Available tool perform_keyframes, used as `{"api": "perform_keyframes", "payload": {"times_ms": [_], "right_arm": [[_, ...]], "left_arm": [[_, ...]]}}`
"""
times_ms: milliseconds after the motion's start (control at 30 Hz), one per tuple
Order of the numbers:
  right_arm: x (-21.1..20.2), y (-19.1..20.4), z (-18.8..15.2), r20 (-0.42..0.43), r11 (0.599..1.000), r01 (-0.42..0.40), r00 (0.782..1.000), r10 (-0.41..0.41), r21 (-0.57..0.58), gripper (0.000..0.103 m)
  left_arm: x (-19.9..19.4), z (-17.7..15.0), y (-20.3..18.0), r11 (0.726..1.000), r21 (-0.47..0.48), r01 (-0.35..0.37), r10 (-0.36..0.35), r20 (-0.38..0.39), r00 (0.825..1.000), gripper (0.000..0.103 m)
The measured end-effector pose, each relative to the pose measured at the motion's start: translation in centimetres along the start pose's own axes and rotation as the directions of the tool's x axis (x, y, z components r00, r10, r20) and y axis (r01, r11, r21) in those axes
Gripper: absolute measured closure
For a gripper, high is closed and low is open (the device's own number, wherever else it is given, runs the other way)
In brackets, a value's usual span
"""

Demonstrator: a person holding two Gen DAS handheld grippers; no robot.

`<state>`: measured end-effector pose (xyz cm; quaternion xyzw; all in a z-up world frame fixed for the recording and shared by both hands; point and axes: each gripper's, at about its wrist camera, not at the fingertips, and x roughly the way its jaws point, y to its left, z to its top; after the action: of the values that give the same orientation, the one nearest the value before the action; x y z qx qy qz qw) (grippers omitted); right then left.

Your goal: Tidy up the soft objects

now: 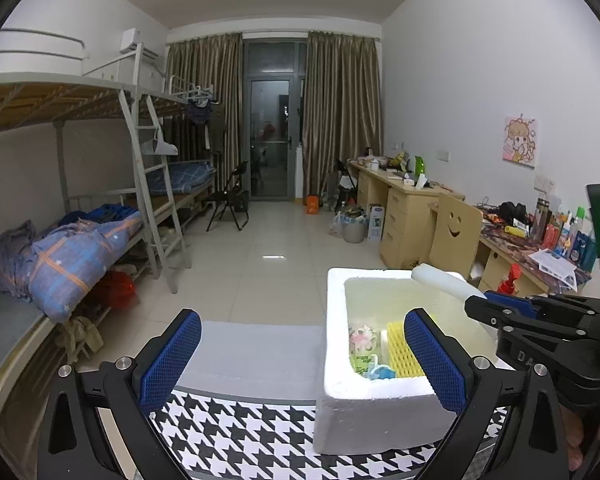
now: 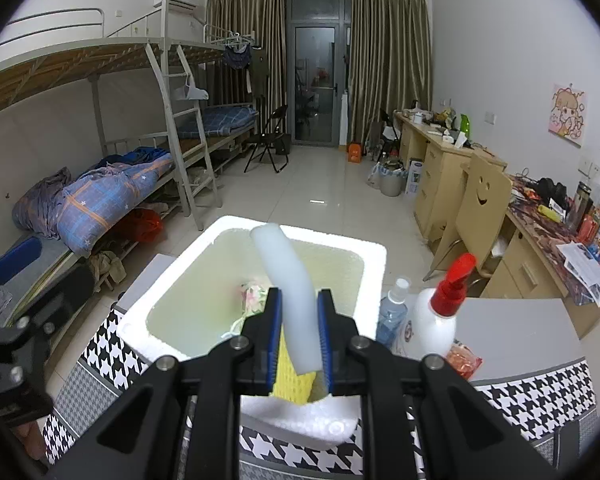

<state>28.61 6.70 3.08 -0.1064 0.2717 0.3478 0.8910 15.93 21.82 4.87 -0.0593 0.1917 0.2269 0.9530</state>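
A white foam box (image 1: 374,408) (image 2: 168,316) stands on a houndstooth cloth. Inside lie a yellow mesh sleeve (image 1: 404,350) (image 2: 294,384), a pink-and-white soft item (image 1: 362,338) (image 2: 256,294) and a green packet (image 1: 362,362). My right gripper (image 2: 300,320) (image 1: 500,312) is shut on a white foam strip (image 2: 290,288) (image 1: 444,278), held over the box with its free end bending up and away. My left gripper (image 1: 300,352) is open, its blue pads straddling the box's near left corner, nothing between them.
A spray bottle with a red trigger (image 2: 440,316), a clear water bottle (image 2: 394,312) and a red packet (image 2: 462,356) stand right of the box. A bunk bed (image 1: 80,240) is at left, desks and a wooden chair (image 1: 456,232) at right, tiled floor (image 1: 268,248) beyond.
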Motion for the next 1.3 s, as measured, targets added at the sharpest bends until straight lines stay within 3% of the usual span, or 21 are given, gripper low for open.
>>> {"api": "perform_keyframes", "payload": {"times_ms": [233,267,333,467,1067,1300], "right_arm": [[2.0,-0.4,0.2,-0.043,0.999,0.0,0.999,0.001,0.035,0.083],[2.3,-0.4,0.3,-0.052,0.999,-0.003,0.999,0.005,0.04,0.076],[2.8,-0.4,0.4,-0.064,0.999,0.003,0.998,0.0,0.042,0.073],[2.9,-0.7,0.2,-0.079,0.999,0.03,0.997,-0.027,0.038,0.042],[-5.3,-0.4,-0.9,0.017,0.999,-0.007,1.0,0.007,0.037,0.021],[-8.3,-0.5,-1.7,0.069,0.999,0.006,0.998,-0.008,0.035,0.018]], "left_arm": [[-0.1,-0.6,0.4,1.0,-0.002,-0.012,0.012,-0.011,1.0,0.001],[-0.1,-0.7,0.4,1.0,-0.003,-0.013,0.013,-0.015,1.0,0.001],[-0.1,-0.9,0.6,1.0,-0.008,-0.016,0.016,-0.018,1.0,0.001],[0.0,-1.0,0.7,1.0,-0.009,-0.015,0.015,-0.024,1.0,0.001],[-4.8,-0.8,-0.9,1.0,0.009,0.01,-0.01,0.019,1.0,0.001],[-6.7,-1.0,-1.7,1.0,0.016,0.022,-0.023,0.034,0.999,0.001]]}}
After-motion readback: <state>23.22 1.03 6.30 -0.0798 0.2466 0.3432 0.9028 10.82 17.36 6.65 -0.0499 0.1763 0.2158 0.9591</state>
